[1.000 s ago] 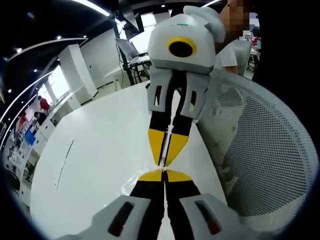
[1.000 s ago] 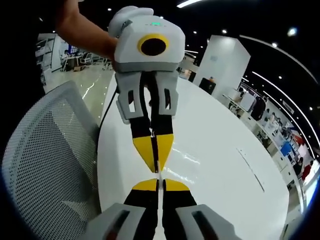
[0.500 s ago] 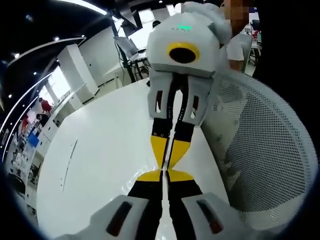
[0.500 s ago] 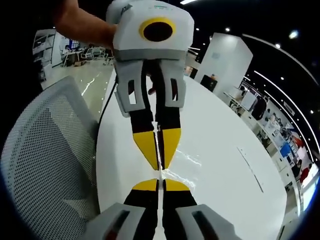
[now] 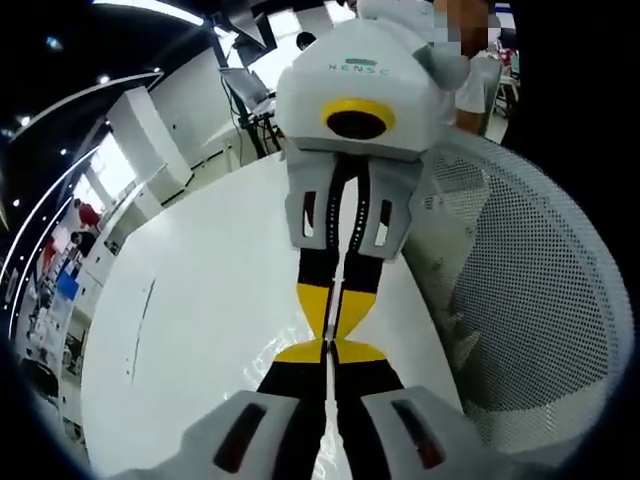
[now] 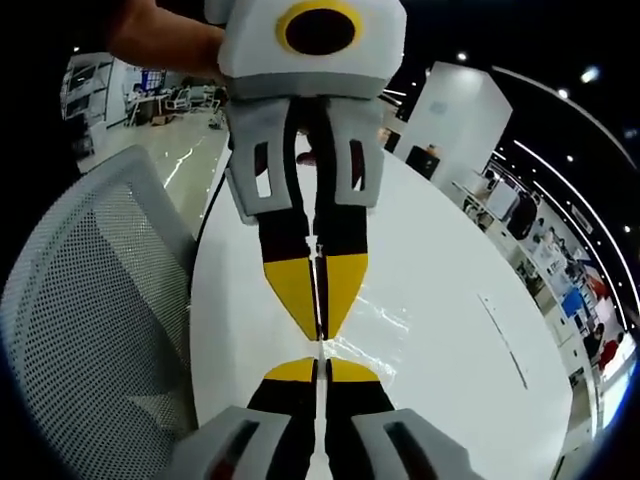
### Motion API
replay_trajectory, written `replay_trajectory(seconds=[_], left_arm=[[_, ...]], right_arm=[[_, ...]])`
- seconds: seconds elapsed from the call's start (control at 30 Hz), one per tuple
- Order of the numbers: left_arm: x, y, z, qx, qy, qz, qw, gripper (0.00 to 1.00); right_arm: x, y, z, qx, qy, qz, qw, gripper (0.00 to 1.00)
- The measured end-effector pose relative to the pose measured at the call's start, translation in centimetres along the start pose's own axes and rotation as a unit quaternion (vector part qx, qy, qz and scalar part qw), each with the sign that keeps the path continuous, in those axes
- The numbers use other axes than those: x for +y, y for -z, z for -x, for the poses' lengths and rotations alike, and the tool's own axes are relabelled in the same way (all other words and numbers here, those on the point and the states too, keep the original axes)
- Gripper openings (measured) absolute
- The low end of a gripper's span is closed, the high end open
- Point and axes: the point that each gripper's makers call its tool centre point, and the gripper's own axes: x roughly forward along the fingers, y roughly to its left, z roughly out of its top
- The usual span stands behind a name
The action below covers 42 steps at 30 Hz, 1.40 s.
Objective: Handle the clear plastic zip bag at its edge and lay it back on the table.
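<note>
L gripper (image 5: 329,343): yellow tips, black jaws, grey housing | R gripper (image 6: 318,361): same, yellow lens ring

Bright, even illumination is supplied by ceiling strip lights (image 5: 150,9) and spotlights (image 6: 588,73), glare is noted on the glossy white table (image 6: 430,300), and strong fisheye bending with softened detail is observed toward both views' edges.

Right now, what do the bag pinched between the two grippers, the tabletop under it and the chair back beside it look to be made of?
The clear plastic zip bag: thin glossy film, judging by wrinkled glints. The white table: a smooth, glossy hard surface, probably laminate, which reflects light. The white mesh chair back: perforated mesh, likely plastic or fabric, with see-through holes.
</note>
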Motion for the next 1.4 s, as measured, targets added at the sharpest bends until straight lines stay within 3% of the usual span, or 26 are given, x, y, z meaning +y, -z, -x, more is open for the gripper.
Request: replay_trajectory(seconds=[0.5,0.97,1.23,1.4], left_arm=[[-0.1,1.1,0.4,0.005,0.003,0.020,0.9998,0.00],[-0.6,3.6,0.3,0.040,0.001,0.005,0.9992,0.00],[-0.6,3.1,0.5,0.031,0.001,0.009,0.9995,0.00],[-0.6,3.0,0.0,0.041,0.006,0.001,0.9991,0.00]], right_arm=[[0.3,-0.5,0.1,-0.001,0.001,0.011,0.9999,0.00],[1.0,-1.6,-0.6,-0.005,-0.008,0.022,0.9997,0.00],[1.0,-1.9,-0.8,-0.007,-0.009,0.027,0.9996,0.00],[0.9,-2.3,-1.0,-0.007,-0.010,0.031,0.9994,0.00]])
